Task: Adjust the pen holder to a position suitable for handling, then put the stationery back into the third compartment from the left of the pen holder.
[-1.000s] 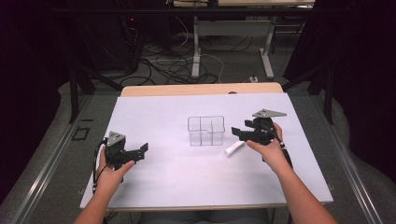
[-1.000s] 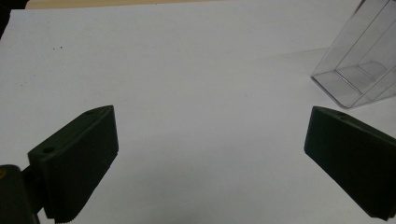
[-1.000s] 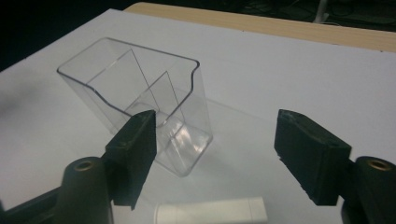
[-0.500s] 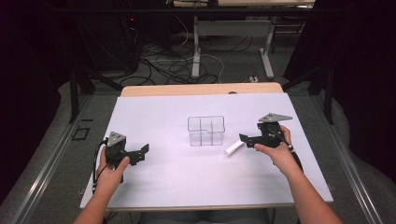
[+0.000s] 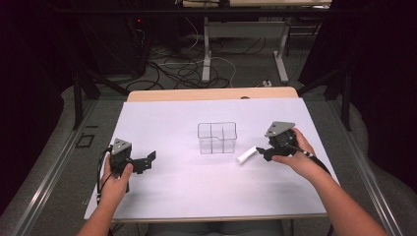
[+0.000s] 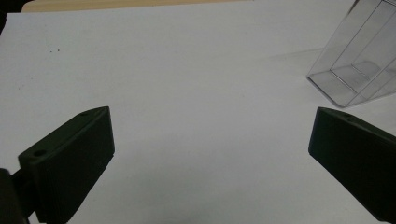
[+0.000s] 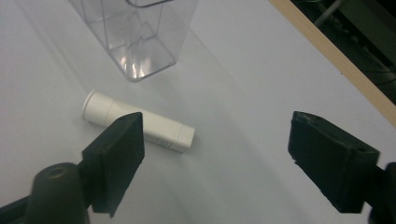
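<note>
Dark floor strewn with cables and table legs lies beyond the far edge of the white table (image 5: 167, 118), which carries a wooden strip along that far side. From where I steer, I see a clear plastic organizer (image 5: 217, 137) with inner dividers standing upright near the middle of the table. Just right of it and a little nearer, a white tube (image 5: 246, 156) lies flat on its side, apart from the organizer. My right gripper (image 5: 261, 152) sits at the tube's right end; its jaws have just been closing a little yet stand wide apart, pressing on nothing. In the right gripper view the tube (image 7: 138, 121) lies ahead of the gripper (image 7: 215, 144), partly behind one jaw rather than between the two. My left gripper (image 5: 146, 162) rests well to the left on bare table, jaws spread wide with nothing between them, the organizer (image 6: 359, 60) off to one side.
</note>
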A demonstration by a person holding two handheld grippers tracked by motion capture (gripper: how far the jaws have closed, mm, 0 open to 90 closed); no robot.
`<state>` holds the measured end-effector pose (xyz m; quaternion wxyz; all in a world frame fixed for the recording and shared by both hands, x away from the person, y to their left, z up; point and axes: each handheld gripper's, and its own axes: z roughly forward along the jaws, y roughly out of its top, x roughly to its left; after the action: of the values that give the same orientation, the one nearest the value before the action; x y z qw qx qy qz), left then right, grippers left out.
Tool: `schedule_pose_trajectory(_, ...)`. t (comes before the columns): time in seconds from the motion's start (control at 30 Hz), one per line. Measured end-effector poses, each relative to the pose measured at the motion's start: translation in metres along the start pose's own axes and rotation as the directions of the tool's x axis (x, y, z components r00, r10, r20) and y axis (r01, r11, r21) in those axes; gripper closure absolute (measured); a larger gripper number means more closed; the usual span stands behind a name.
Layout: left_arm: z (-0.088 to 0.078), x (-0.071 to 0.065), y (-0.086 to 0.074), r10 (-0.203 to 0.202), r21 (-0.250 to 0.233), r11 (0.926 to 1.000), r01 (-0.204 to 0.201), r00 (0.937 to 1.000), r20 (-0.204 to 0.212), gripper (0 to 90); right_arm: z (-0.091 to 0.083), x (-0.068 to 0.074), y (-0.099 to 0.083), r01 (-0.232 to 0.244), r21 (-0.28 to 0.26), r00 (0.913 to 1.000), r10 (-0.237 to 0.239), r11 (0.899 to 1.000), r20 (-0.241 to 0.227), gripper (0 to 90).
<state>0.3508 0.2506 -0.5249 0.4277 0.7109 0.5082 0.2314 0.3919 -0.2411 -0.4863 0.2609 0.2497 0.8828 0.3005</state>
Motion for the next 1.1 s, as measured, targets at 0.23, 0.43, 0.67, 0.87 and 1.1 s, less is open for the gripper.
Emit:
schedule_pose_trajectory(0.23, 0.0, 0.0, 0.0, 0.003, 0.015, 0.9999, -0.004, 1.0, 0.002, 0.3, 0.002, 0.007, 0.01, 0.203, 0.035, 0.979, -0.204, 0.979, 0.013, 30.4)
schedule_pose_trajectory(0.43, 0.0, 0.0, 0.0, 0.003, 0.017, 0.9998, -0.003, 1.0, 0.003, 0.3, 0.001, 0.009, 0.015, 0.351, 0.107, 0.9357, -0.353, 0.93, -0.001, 38.0)
schedule_pose_trajectory(0.67, 0.0, 0.0, -0.001, 0.008, 0.02, 0.9998, -0.008, 1.0, 0.004, 0.3, 0.005, 0.008, 0.018, 0.471, 0.106, 0.8818, -0.471, 0.876, -0.024, 37.4)
schedule_pose_trajectory(0.87, -0.001, 0.0, 0.0, 0.005, 0.016, 0.9999, -0.005, 1.0, 0.005, 0.3, 0.01, 0.011, 0.022, 0.562, 0.12, 0.8264, -0.562, 0.819, -0.033, 39.6)
schedule_pose_trajectory(1.1, 0.0, 0.0, -0.001, 0.003, 0.02, 0.9998, -0.003, 1.0, 0.006, 0.3, 0.014, 0.016, 0.021, 0.614, 0.121, 0.789, -0.608, 0.78, -0.09, 46.2)
